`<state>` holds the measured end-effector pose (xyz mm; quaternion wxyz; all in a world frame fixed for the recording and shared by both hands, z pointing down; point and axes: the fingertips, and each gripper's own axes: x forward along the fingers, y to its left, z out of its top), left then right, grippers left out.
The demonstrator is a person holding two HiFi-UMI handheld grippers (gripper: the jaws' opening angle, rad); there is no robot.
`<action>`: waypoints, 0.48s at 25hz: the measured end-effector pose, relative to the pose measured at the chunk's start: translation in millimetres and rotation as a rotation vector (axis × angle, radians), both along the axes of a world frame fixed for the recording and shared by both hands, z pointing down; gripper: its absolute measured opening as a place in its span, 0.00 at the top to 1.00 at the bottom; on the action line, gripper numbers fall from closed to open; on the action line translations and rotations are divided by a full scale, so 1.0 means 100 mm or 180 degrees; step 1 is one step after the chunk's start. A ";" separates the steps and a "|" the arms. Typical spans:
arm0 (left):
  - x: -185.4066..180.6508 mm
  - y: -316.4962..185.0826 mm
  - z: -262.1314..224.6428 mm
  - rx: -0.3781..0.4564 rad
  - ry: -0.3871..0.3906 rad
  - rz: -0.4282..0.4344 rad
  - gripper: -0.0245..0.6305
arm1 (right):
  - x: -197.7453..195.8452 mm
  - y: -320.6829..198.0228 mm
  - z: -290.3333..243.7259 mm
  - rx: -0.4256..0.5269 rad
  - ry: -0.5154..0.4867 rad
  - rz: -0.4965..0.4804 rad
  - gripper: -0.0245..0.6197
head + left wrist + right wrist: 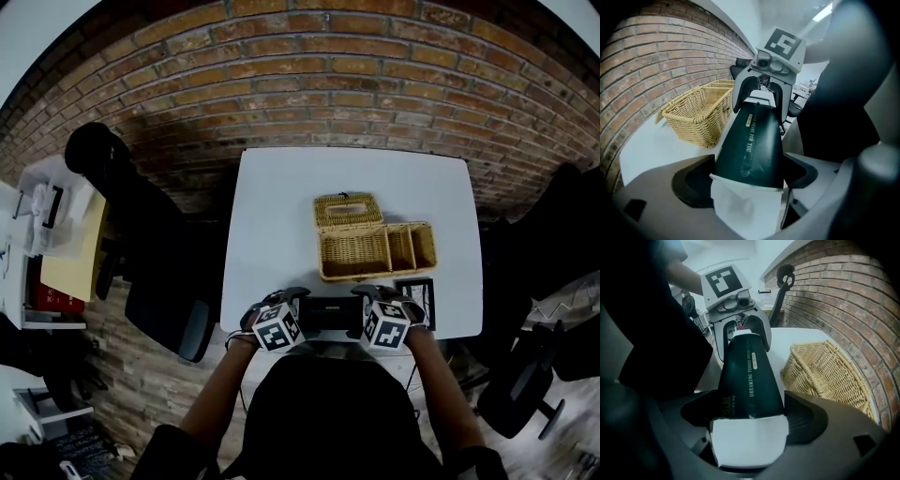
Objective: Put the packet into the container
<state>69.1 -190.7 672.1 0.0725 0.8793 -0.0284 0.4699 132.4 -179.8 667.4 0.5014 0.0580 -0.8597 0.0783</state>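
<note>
A dark green packet (328, 316) with white ends lies flat on the white table (281, 216) near its front edge. My left gripper (298, 309) is at its left end and my right gripper (362, 309) at its right end. In the left gripper view the packet (747, 140) fills the gap and both pads of the left gripper (747, 180) meet its sides, with the white end creased. In the right gripper view the packet (750, 380) lies between the spread jaws of the right gripper (750, 420), its white end flat and unsqueezed. The wicker container (375, 246) stands just behind, lid up.
The wicker container (701, 115) (825, 371) has a large compartment and smaller ones on the right. A small black-framed item (417, 295) lies by the right gripper. Black office chairs stand left (159, 281) and right (525, 394) of the table. A brick wall lies behind.
</note>
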 end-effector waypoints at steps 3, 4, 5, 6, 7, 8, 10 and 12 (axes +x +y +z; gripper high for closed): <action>0.00 0.00 0.00 -0.0019 0.0005 -0.0001 0.29 | 0.00 0.00 0.00 -0.0022 0.0011 -0.0008 0.31; 0.00 0.00 0.00 -0.0019 0.0004 -0.0003 0.30 | 0.00 0.00 0.00 -0.0027 0.0012 -0.0009 0.32; -0.01 0.00 -0.01 -0.0018 0.0003 -0.0006 0.30 | 0.00 0.00 0.00 -0.0029 0.0014 -0.0011 0.32; -0.01 0.00 -0.01 -0.0018 0.0001 -0.0009 0.31 | 0.00 -0.01 0.00 -0.0032 0.0017 -0.0013 0.33; -0.01 0.00 0.00 -0.0019 -0.0004 -0.0010 0.31 | 0.00 -0.01 0.00 -0.0037 0.0021 -0.0012 0.34; -0.01 0.00 0.00 -0.0019 -0.0009 -0.0011 0.32 | 0.00 -0.01 0.00 -0.0042 0.0026 -0.0010 0.35; 0.00 -0.01 -0.02 -0.0021 -0.0029 -0.0015 0.33 | 0.01 -0.02 -0.02 -0.0042 0.0042 -0.0009 0.37; 0.00 -0.01 -0.04 -0.0036 -0.0051 -0.0022 0.34 | 0.02 -0.03 -0.05 -0.0042 0.0061 -0.0023 0.37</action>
